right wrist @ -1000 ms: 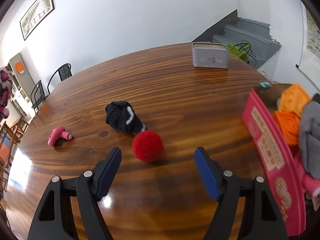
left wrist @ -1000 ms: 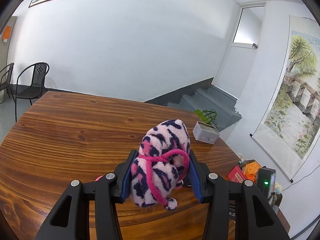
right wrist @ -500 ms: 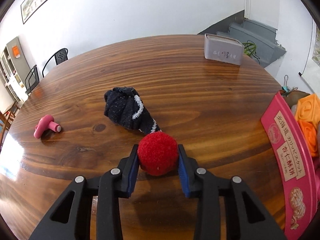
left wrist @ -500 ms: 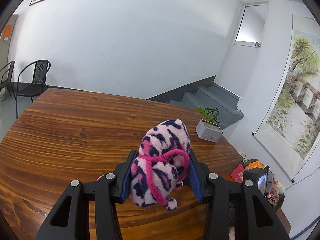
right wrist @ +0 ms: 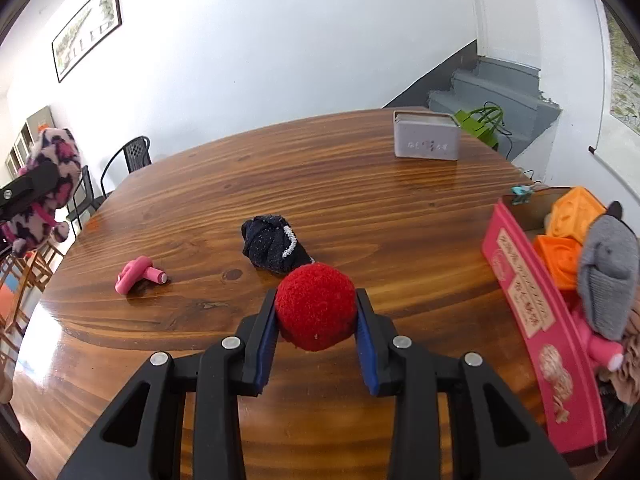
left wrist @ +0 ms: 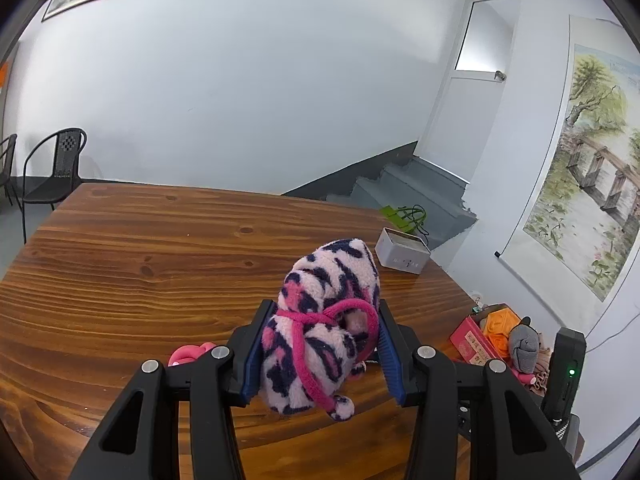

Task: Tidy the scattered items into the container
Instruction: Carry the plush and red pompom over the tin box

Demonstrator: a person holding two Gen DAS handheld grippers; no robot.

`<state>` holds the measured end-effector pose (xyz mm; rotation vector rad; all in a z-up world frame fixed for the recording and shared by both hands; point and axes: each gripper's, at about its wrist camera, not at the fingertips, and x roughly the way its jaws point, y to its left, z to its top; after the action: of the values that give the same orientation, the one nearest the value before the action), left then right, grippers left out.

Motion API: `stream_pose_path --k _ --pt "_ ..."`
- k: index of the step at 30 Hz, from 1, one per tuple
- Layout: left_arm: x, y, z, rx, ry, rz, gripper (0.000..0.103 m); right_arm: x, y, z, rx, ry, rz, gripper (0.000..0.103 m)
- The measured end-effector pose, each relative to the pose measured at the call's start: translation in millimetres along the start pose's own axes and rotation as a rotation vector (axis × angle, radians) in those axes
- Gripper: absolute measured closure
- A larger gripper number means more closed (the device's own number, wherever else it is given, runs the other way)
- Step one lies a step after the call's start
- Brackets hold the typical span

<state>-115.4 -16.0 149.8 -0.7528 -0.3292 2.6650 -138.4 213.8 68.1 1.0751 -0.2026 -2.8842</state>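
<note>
Above wooden table (right wrist: 360, 208), R gripper (right wrist: 316, 316) is clamping red pompom (right wrist: 315, 311); L gripper (left wrist: 320, 344) is clamping leopard plush (left wrist: 320, 328). Pink box (right wrist: 532, 320) is sitting at 3 o'clock w/ 2 orange blocks (right wrist: 568, 236).

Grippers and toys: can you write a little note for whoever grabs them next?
Left gripper: shut on the spotted sock, held above the table.
Right gripper: shut on the red ball.
Box, at the table's right edge: orange blocks and a grey toy already inside.
Left to do: drop both items in, then fetch the dark sock and pink toy on the table.
</note>
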Motion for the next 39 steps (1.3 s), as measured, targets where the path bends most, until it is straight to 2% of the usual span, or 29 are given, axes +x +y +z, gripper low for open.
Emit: stream_pose_path --k 11,15,21,29,34,39 --pt "-3 -19 -4 0.038 0.004 -0.034 0.053 -56 -16 -15 -0.004 -0.124 -0.061 0.064" --pt "-2 -24 -6 0.046 0.009 -0.038 0.053 -83 -43 -16 0.027 -0.157 -0.096 0.064" --pt "0 -34 -10 0.061 0.026 -0.063 0.053 -129 -105 -18 0.126 -0.199 -0.172 0.064" --pt "5 -57 -19 0.103 0.050 -0.090 0.053 -160 -182 -36 0.266 -0.205 -0.284 0.064" --pt "3 -69 -21 0.114 0.052 -0.113 0.053 -163 -192 -40 0.258 -0.189 -0.297 0.064" --pt "4 -81 -24 0.129 0.057 -0.124 0.053 -145 -189 -43 0.215 -0.130 -0.279 0.064"
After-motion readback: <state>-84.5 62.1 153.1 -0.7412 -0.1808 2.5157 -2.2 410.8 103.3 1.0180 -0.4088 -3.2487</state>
